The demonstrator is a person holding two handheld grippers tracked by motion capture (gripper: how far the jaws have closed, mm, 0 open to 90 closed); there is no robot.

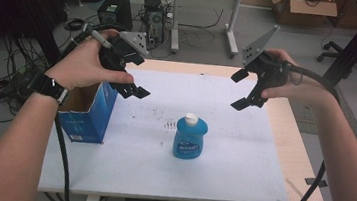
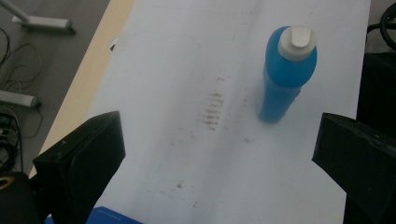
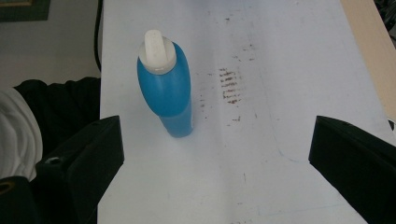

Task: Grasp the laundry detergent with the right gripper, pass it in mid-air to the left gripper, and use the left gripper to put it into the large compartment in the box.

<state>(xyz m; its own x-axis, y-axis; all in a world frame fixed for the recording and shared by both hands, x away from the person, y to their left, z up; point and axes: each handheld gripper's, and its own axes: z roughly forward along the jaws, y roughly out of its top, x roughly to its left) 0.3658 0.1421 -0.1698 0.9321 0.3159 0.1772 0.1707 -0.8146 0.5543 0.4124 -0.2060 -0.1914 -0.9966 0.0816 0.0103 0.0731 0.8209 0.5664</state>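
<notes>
A blue bottle (image 1: 190,138) with a white cap stands upright near the middle of the white table mat (image 1: 241,157). My left gripper (image 1: 134,74) hovers above the mat's far left part, open, nothing between its jaws. My right gripper (image 1: 240,90) hovers over the far right part, open and empty too. Both are apart from the bottle and raised off the table. In the left gripper view the bottle (image 2: 285,74) stands ahead and to the right of my left gripper (image 2: 219,158). In the right gripper view the bottle (image 3: 168,88) stands ahead and left of my right gripper (image 3: 215,158).
An open blue carton (image 1: 87,113) stands at the table's left edge, under my left hand. Dark scuff marks (image 1: 170,125) lie on the mat left of the bottle. Beyond the table are computer towers (image 1: 116,8), cables, another desk and a cardboard box (image 1: 304,8).
</notes>
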